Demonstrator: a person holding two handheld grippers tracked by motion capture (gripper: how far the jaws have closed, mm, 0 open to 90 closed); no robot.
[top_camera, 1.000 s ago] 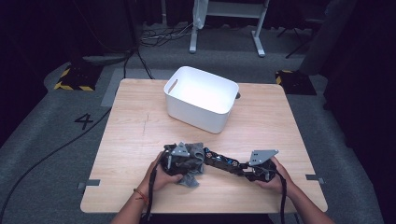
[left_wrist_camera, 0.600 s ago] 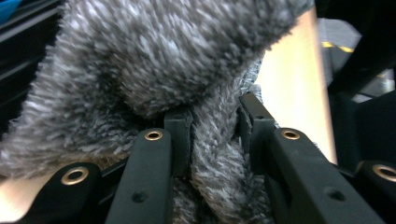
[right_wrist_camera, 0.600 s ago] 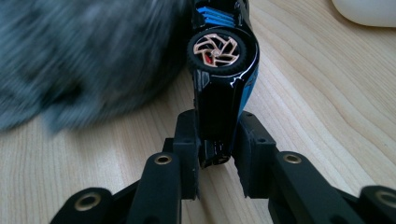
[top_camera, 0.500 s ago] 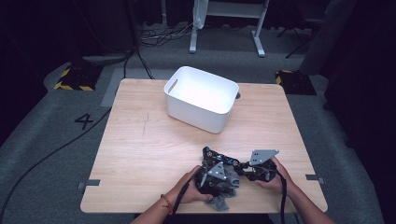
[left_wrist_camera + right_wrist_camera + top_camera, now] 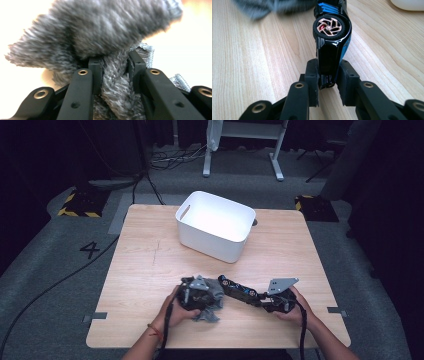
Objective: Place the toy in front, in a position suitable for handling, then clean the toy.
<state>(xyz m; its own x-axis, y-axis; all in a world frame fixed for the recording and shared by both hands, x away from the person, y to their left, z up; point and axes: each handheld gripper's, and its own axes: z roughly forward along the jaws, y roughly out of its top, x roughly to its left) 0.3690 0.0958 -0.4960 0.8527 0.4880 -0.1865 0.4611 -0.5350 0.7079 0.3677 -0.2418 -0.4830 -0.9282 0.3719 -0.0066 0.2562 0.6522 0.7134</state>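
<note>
While both hands are resting low on the table [image 5: 150, 270], left claw [image 5: 115, 65] is squeezing the fuzzy cloth [image 5: 100, 32], right claw [image 5: 327, 75] is pinching the toy car [image 5: 331, 37] on its side.

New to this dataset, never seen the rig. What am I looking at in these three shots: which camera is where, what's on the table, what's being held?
There is no robot arm here: a person sits at the light wooden table and holds a hand-operated black two-finger gripper in each hand. The high view comes from a fixed camera above, looking down; the forearms enter from the bottom. The other two pictures come from cameras riding on each gripper, looking along its fingers.

On the table stands a white rectangular plastic bin, open at the top.

The left gripper is shut on a fluffy grey cloth, bunched between its fingers. The right gripper is shut on one end of a glossy black and blue toy car, turned on its side with a copper-spoked wheel facing the camera. In the high view, cloth and car meet near the table's front edge.
</note>
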